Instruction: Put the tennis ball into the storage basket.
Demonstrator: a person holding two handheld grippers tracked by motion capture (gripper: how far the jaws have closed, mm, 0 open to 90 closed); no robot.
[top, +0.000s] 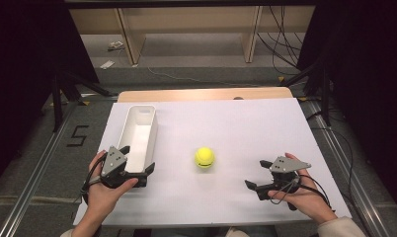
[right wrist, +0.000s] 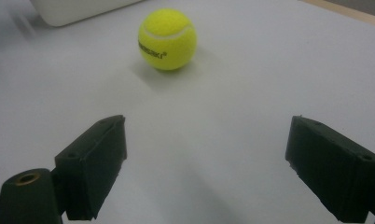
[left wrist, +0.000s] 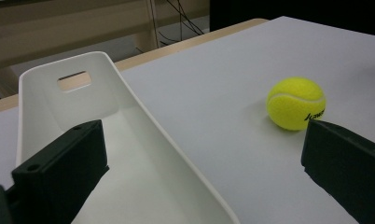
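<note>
A yellow tennis ball (top: 205, 157) (left wrist: 295, 103) (right wrist: 167, 39) rests on the white table sheet (top: 246, 128), near the middle. At the left stands a long white bin (top: 137, 129) (left wrist: 97, 121) with nothing in it and a handle slot in its far end. My left gripper (top: 138, 158) (left wrist: 199, 140) is open at the bin's near end; one jaw is inside the bin and the other is outside, over the sheet, so they straddle its right wall. Open and holding nothing, my right gripper (top: 256, 173) (right wrist: 206, 140) points at the ball from the near right, well short of it.
A wooden table edge (top: 201, 94) shows beyond the sheet. Past it are a grey floor, wooden shelving legs (top: 130, 39) and cables (top: 285, 44). Metal rails run along both sides of the table.
</note>
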